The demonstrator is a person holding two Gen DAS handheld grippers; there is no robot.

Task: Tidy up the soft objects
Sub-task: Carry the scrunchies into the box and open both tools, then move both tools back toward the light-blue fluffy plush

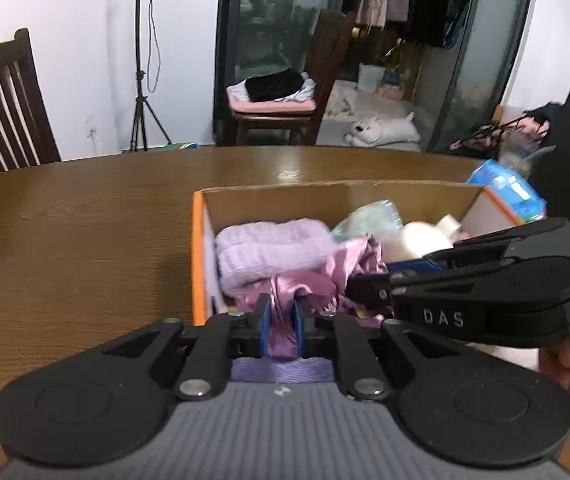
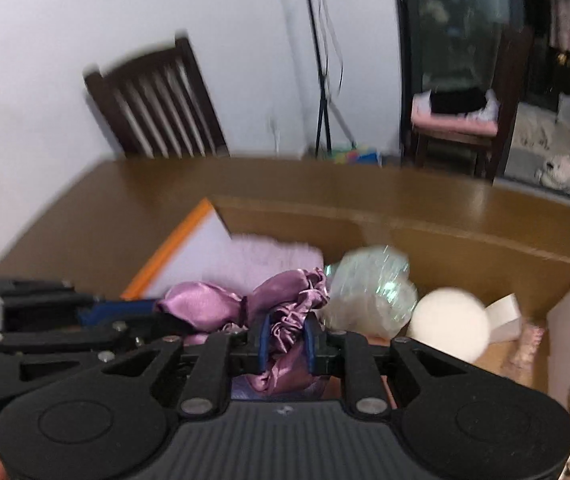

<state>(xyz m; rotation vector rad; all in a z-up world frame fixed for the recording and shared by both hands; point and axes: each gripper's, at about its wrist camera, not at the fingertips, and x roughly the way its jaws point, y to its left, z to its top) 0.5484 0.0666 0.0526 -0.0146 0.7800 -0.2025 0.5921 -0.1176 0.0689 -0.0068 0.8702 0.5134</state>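
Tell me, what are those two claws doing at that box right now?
Left gripper shut on shiny pink satin cloth. Right gripper shut on same cloth, over orange-edged cardboard box. Folded lilac knit towel and white bottle crowd the box.

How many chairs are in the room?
2. One dark wooden chair stands at the table's far left side; another chair, piled with clothes on a pink cushion, stands by the glass door. More may be out of view.

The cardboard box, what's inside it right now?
The cardboard box holds a folded lilac towel, a shiny pink satin cloth pinched by both the left gripper and right gripper, a clear wrapped bundle and a white bottle. The bottom is covered.
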